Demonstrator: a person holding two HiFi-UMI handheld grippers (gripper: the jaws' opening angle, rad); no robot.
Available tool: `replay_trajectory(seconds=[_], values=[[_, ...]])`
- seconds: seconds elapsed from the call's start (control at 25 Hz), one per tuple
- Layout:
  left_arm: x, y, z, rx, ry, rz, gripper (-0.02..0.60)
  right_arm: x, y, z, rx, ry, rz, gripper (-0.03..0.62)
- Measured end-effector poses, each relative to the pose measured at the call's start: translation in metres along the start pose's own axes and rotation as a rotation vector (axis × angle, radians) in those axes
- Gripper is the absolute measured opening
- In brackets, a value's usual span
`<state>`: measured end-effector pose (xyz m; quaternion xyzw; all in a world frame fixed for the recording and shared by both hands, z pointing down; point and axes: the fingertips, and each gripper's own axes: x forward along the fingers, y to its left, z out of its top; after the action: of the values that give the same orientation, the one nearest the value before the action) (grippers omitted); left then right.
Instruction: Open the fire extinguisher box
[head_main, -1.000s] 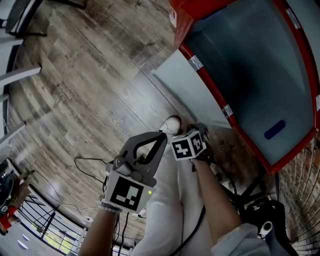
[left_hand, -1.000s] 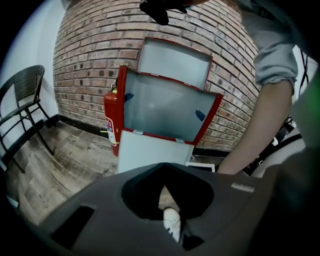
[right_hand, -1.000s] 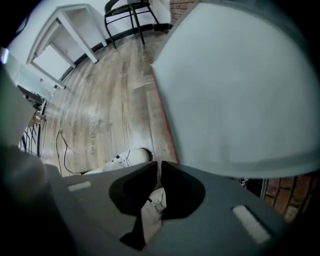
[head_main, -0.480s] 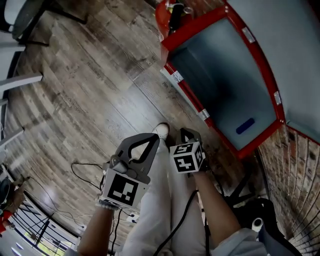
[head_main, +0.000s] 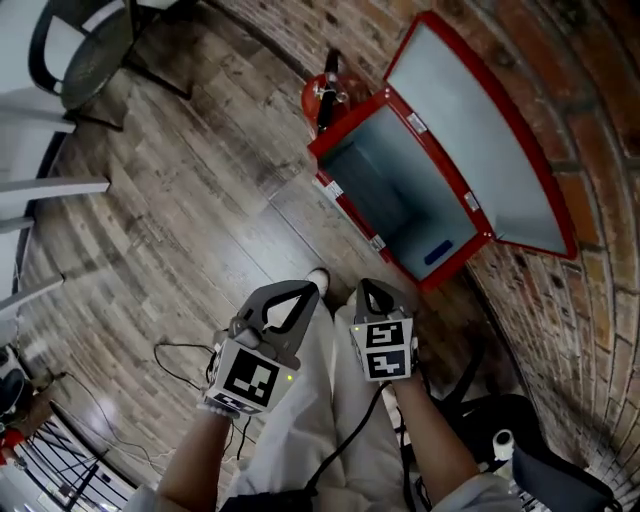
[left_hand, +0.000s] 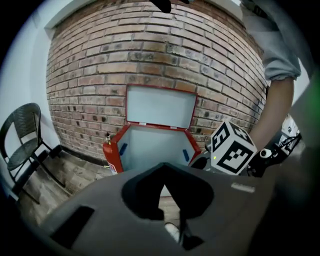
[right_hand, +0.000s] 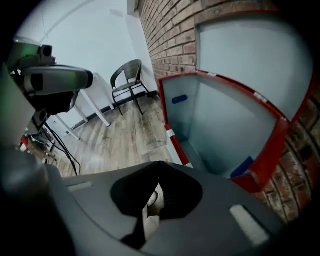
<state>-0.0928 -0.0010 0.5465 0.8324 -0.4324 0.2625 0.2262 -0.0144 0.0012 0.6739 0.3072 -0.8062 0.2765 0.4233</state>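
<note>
Red metal fire extinguisher box (head_main: 395, 195) with a pale grey inside stands on the wood-plank floor (head_main: 170, 230) against the brick wall (left_hand: 150, 55). Its flat red-framed lid (head_main: 485, 145) is swung fully up and leans back on the bricks. A red cylinder fire extinguisher (head_main: 322, 95) stands upright just beside the box's left end. A black wicker chair (left_hand: 22, 142) sits further left along the wall.

Left gripper (head_main: 303, 289), grey with a marker cube, has its jaws pressed together and pinches nothing. Right gripper (head_main: 366, 290) is the same: jaws pressed together, no object in them. Both are held low in front of the person, side by side, pointing toward the box and well apart from it. A white shoe (head_main: 317, 279) shows on the floor between the two gripper tips. A black cable (head_main: 180, 345) trails on the floor near the left gripper.
</note>
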Motion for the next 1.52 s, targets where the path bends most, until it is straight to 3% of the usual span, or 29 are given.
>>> replay_trajectory(seconds=[0.28,0.52,0.76,1.28,1.52], values=[[-0.04,-0.036,0.072,0.049,-0.056,-0.018,0.0,-0.104,0.0,0.054,0.031,-0.14,-0.023,0.008],[-0.077,-0.042,0.131,0.051,-0.112,0.01,-0.001,-0.179,-0.005,0.1,-0.017,-0.248,-0.054,0.008],[-0.117,-0.049,0.191,0.119,-0.192,0.027,0.0,-0.244,-0.009,0.136,-0.043,-0.342,-0.097,0.008],[-0.173,-0.052,0.284,0.243,-0.294,0.058,0.0,-0.356,-0.018,0.209,-0.048,-0.54,-0.206,0.008],[-0.192,-0.055,0.318,0.252,-0.36,0.09,0.0,-0.397,-0.023,0.236,-0.091,-0.632,-0.244,0.009]])
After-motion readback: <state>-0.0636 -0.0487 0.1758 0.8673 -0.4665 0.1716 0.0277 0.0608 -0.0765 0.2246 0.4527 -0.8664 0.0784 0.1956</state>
